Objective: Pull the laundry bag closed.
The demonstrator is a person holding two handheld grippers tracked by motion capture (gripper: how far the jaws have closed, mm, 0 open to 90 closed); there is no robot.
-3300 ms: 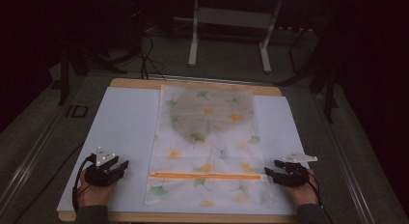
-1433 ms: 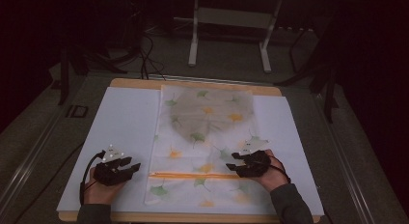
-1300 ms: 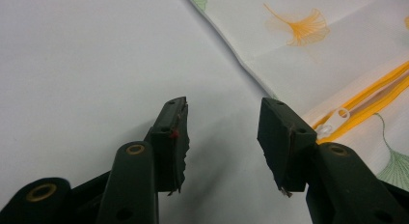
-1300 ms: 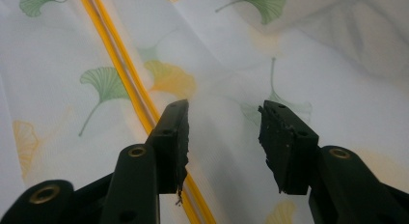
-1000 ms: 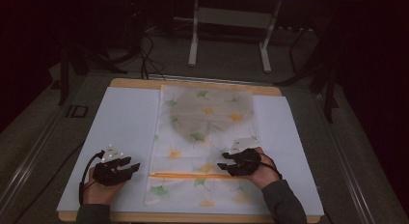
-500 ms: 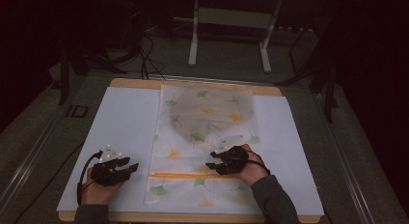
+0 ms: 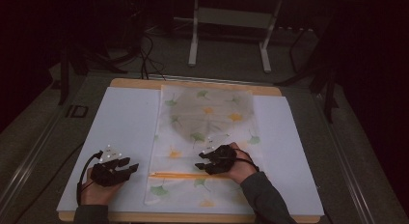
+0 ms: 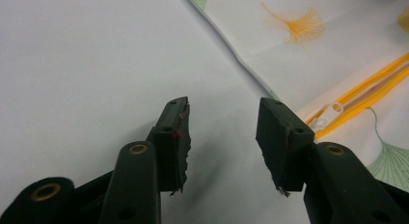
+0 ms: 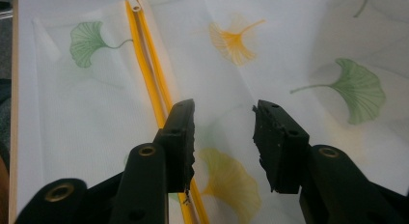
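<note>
- Leaf-print pouch (image 7: 207, 137) lies flat down the middle of the white sheet (image 7: 125, 122) on the table (image 7: 140, 83); its orange zipper (image 7: 185, 175) runs across the near end.
- Right gripper (image 7: 205, 162) is over the pouch, just above the zipper line near the middle of the pouch's width. In the right gripper view the zipper (image 9: 149, 74) runs under and just beside one jaw and away toward the white zipper pull (image 9: 133, 2) at the far end; pouch fabric with a yellow leaf lies below the gap.
- Right jaws parted and have just been closing a bit; nothing pinched between them, pads not pressing on the fabric as far as I can tell.
- Left gripper (image 7: 129, 167) sits on the bare white sheet, just off the pouch's left edge, level with the zipper end.
- Left gripper view: pouch edge (image 8: 251, 64) and zipper pull (image 8: 328, 113) lie just beyond one jaw, apart from it; bare sheet in the gap.
- Left jaws wide apart, holding nothing.
- Grey rounded thing inside the far half of the pouch (image 7: 212, 113) is blurred through the fabric; cannot tell what it is.
- Whether the right jaw tips touch the fabric is hard to make out.
- Room beyond the table is dark; both forearms cut off at the bottom edge of the high view.
</note>
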